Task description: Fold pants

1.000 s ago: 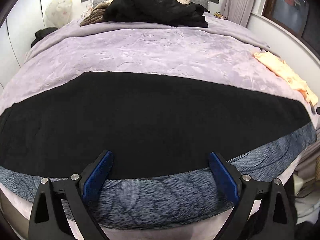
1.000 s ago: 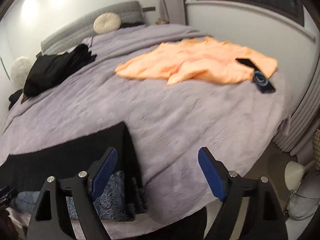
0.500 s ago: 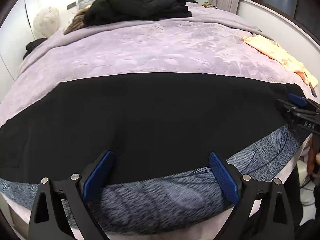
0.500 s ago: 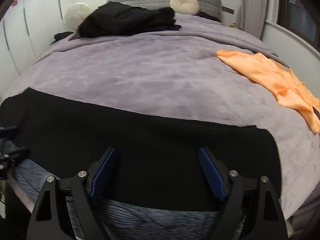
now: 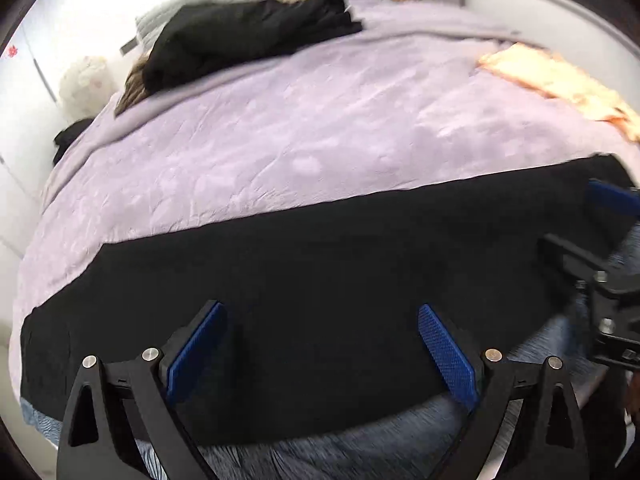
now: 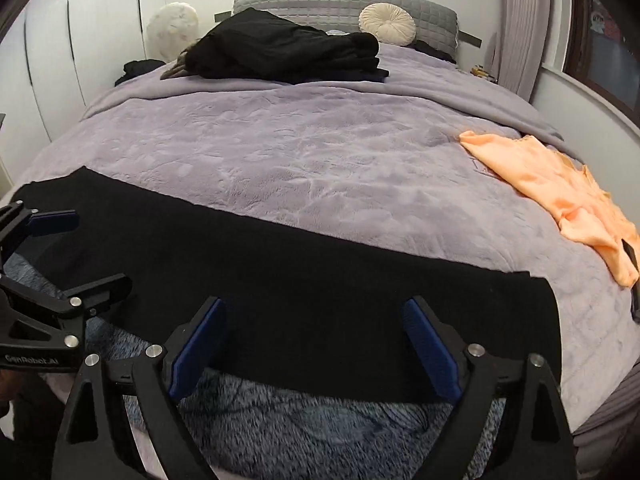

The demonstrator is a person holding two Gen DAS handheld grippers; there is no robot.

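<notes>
Lilac-covered bed [image 6: 320, 168] bears black pants [image 6: 320, 280] (flat), orange garment [image 6: 560, 192], dark clothes [image 6: 288, 48].

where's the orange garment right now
In the right wrist view, the orange garment lies crumpled on the lilac bedspread at the bed's right edge, beyond the black pants.

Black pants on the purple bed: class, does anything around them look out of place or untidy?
The long black pants lie flat and straight along the near edge. What stands out: a crumpled orange garment sprawled at the right edge of the purple bedspread, and a heaped pile of black clothes near the grey headboard.
</notes>
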